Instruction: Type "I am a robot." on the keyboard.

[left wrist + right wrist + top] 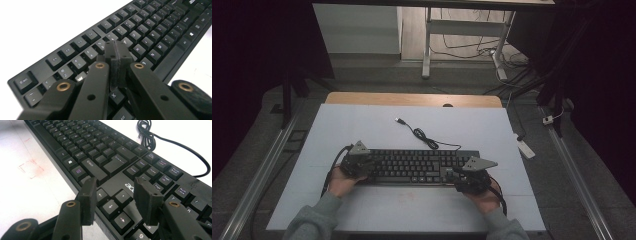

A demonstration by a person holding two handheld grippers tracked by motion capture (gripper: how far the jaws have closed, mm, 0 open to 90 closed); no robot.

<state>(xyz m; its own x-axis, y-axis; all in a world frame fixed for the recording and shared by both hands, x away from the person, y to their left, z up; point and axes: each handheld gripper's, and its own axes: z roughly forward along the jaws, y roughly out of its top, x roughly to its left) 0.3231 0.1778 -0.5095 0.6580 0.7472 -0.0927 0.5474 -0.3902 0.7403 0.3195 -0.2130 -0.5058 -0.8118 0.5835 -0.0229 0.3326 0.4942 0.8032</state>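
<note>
Black keyboard point(419, 166) lay flat near the front middle of the white table point(362, 130), its cable point(422, 135) trailing toward the far edge. Left gripper point(117, 65) hovered over the keyboard's left end, jaws pressed together with nothing between them (pads touching). Right gripper point(117, 200) hung over the arrow keys point(111, 206) at the right end, jaws spread, holding nothing.

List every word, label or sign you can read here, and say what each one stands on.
"Esc": top corner key of the keyboard, left gripper view.
"X": key just below the shut jaws, same view.
"Num Lock": key, right gripper view.
"Shift": long key.
"ace": start of a brand mark on the keyboard body, the rest hidden.
Arrow signs: four keys.
Other key legends are too blurred.
</note>
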